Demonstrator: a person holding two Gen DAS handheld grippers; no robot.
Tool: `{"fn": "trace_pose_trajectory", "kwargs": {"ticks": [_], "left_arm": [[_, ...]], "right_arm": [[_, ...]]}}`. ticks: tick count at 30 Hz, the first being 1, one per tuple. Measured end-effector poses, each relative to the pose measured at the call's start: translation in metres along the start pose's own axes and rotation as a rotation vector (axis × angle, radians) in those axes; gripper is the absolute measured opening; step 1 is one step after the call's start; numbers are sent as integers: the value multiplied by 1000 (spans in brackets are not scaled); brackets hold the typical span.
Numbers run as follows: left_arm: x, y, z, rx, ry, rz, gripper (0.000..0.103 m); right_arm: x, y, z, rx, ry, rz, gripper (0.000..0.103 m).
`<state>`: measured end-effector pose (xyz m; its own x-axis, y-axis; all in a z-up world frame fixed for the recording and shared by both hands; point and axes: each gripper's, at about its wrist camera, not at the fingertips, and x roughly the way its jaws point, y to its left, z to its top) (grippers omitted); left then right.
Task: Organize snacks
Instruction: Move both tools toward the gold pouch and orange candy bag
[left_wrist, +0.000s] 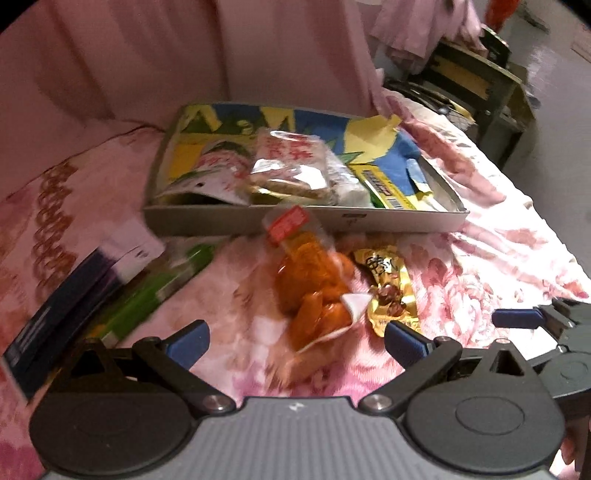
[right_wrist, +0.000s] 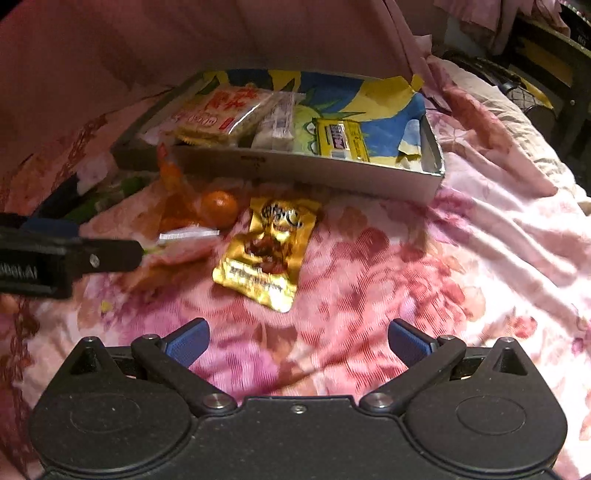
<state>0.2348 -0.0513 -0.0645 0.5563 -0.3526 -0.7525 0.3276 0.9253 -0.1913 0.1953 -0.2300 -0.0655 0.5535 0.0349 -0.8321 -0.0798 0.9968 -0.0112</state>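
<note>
A grey shallow box (left_wrist: 303, 221) (right_wrist: 314, 170) sits on a pink floral sheet. It holds a cracker pack with red print (left_wrist: 291, 166) (right_wrist: 218, 114), a white wrapped snack (right_wrist: 277, 125) and a yellow packet (left_wrist: 388, 188) (right_wrist: 340, 140). In front of the box lie a clear bag of orange snacks (left_wrist: 310, 284) (right_wrist: 184, 206) and a gold packet (left_wrist: 388, 291) (right_wrist: 266, 254). My left gripper (left_wrist: 295, 343) is open, and the near end of the orange bag lies between its fingers. My right gripper (right_wrist: 297, 341) is open just short of the gold packet, with only sheet between its fingers.
A dark blue book (left_wrist: 74, 295) and a green packet (left_wrist: 159, 284) lie left of the orange bag. Pink fabric (left_wrist: 147, 55) hangs behind the box. Dark furniture (left_wrist: 472, 81) stands at the back right. Bare sheet (right_wrist: 443, 277) stretches to the right of the gold packet.
</note>
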Motion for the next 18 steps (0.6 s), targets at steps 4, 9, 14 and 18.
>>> {"fn": "trace_pose_trajectory", "kwargs": {"ticks": [4, 9, 14, 18], "left_arm": [[15, -3, 7, 22, 15, -40, 103], [33, 6, 14, -58, 29, -104, 103], [47, 13, 17, -98, 48, -144, 99], [53, 18, 19, -123, 71, -117, 89]], "right_arm": [[14, 6, 6, -29, 18, 34, 102], [31, 10, 11, -57, 24, 39, 102], [43, 8, 19, -28, -8, 29, 102], [52, 8, 24, -18, -29, 9, 102]]}}
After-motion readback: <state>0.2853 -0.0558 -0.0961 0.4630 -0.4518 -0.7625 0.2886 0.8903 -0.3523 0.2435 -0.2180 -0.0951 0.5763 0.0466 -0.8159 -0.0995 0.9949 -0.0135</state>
